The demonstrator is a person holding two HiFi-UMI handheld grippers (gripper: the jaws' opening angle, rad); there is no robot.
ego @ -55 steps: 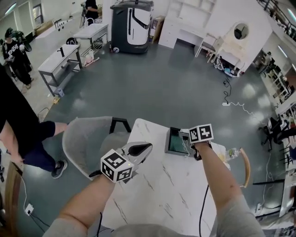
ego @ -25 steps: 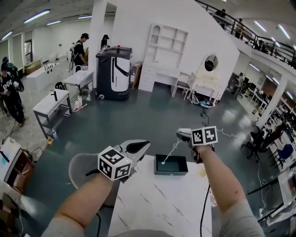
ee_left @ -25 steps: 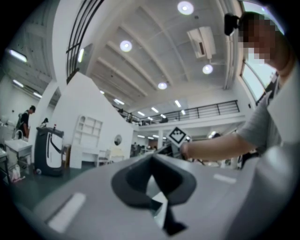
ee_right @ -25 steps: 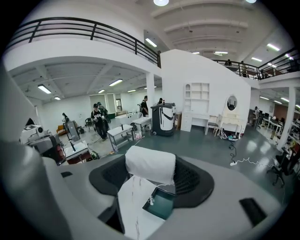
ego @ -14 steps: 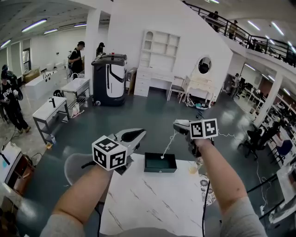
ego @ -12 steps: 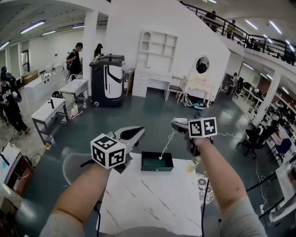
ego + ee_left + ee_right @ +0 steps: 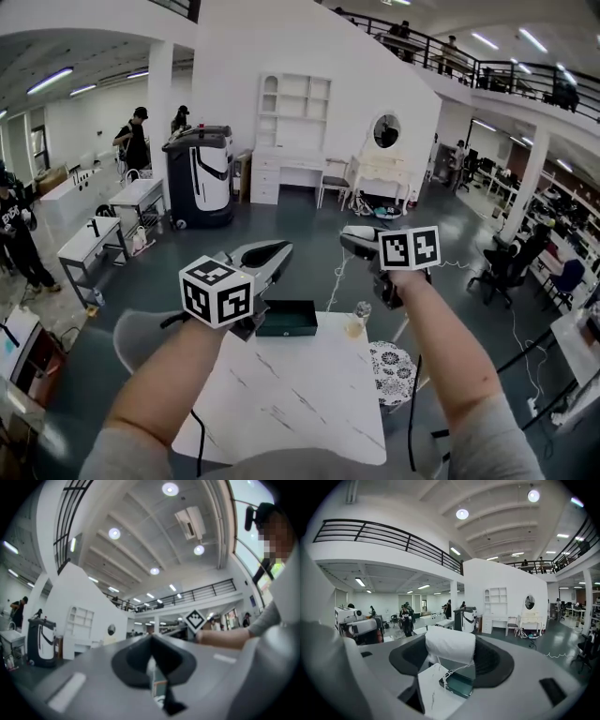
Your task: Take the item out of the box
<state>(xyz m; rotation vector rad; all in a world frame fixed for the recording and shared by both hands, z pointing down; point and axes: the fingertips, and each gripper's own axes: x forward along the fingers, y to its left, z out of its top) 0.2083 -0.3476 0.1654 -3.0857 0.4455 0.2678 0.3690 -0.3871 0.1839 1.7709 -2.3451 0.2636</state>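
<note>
Your right gripper [image 7: 451,657] is clamped on the white bundle [image 7: 451,643], which lies crosswise in the jaws. The box [image 7: 458,683] sits below and ahead of it. Your left gripper [image 7: 151,651] is pinched together, empty.

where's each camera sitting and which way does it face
Head view: on the person's head, facing forward over the white table into the hall; both forearms, left tool and right tool show.
Left gripper view: on the left tool, tilted up at ceiling and balcony; its shut jaws and the person's right forearm show.
Right gripper view: on the right tool, facing across the hall; its jaws clamp a white item.
Shared: head and right gripper views both show the dark box on the table.
</note>
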